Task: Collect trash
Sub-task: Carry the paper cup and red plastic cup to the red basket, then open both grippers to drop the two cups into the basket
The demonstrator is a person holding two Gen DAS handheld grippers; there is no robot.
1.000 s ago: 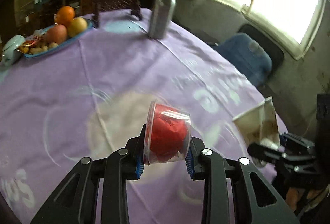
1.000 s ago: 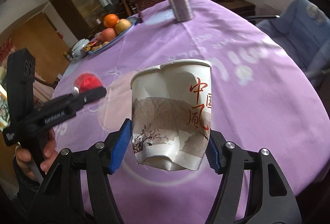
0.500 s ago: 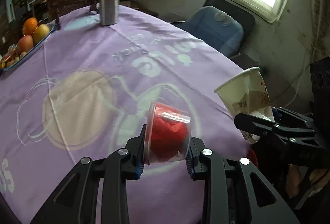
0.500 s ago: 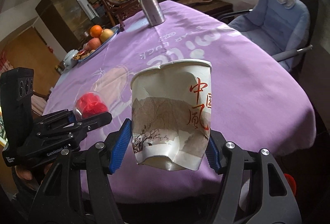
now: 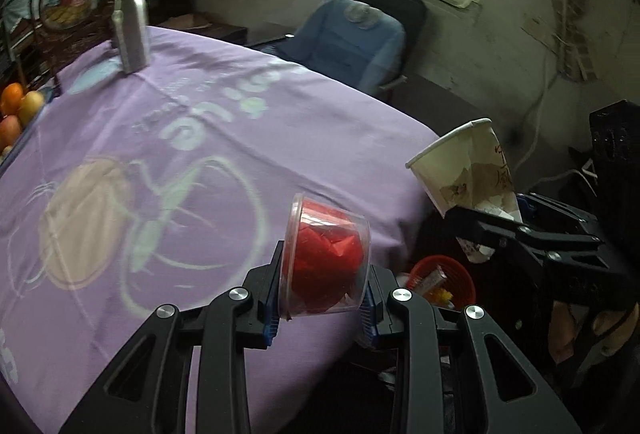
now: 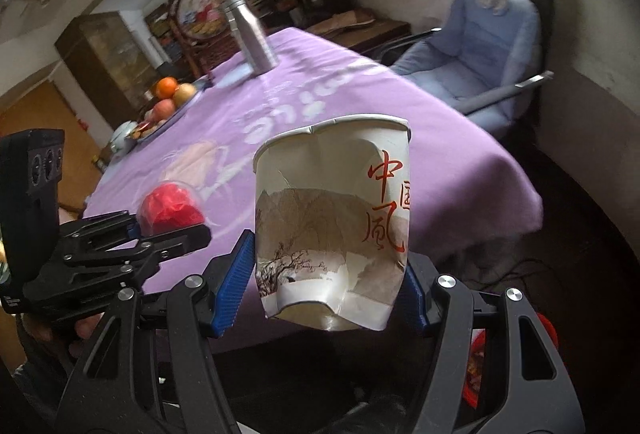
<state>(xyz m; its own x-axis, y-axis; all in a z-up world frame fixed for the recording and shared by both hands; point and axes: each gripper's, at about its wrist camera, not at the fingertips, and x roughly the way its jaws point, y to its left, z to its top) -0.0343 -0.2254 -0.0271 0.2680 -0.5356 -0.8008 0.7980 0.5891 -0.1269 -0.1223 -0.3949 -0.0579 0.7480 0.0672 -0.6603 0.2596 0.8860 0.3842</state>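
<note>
The left gripper (image 5: 324,304) is clamped on one clear plastic cup (image 5: 325,261) stuffed with red crumpled material, held over the near edge of the purple tablecloth (image 5: 160,162), and the right gripper (image 6: 332,290) is clamped on one dented, empty-looking paper cup (image 6: 334,222) (red characters on its side) just past that edge. Below, on the floor, sits one red basket (image 5: 444,280) with wrappers in it, while at the table's far edge stand one steel bottle (image 5: 129,22) and a fruit plate (image 6: 166,114) holding three fruits. Compared with a second earlier, both cups have travelled from over the tabletop's middle to its edge, and the basket has come into sight.
</note>
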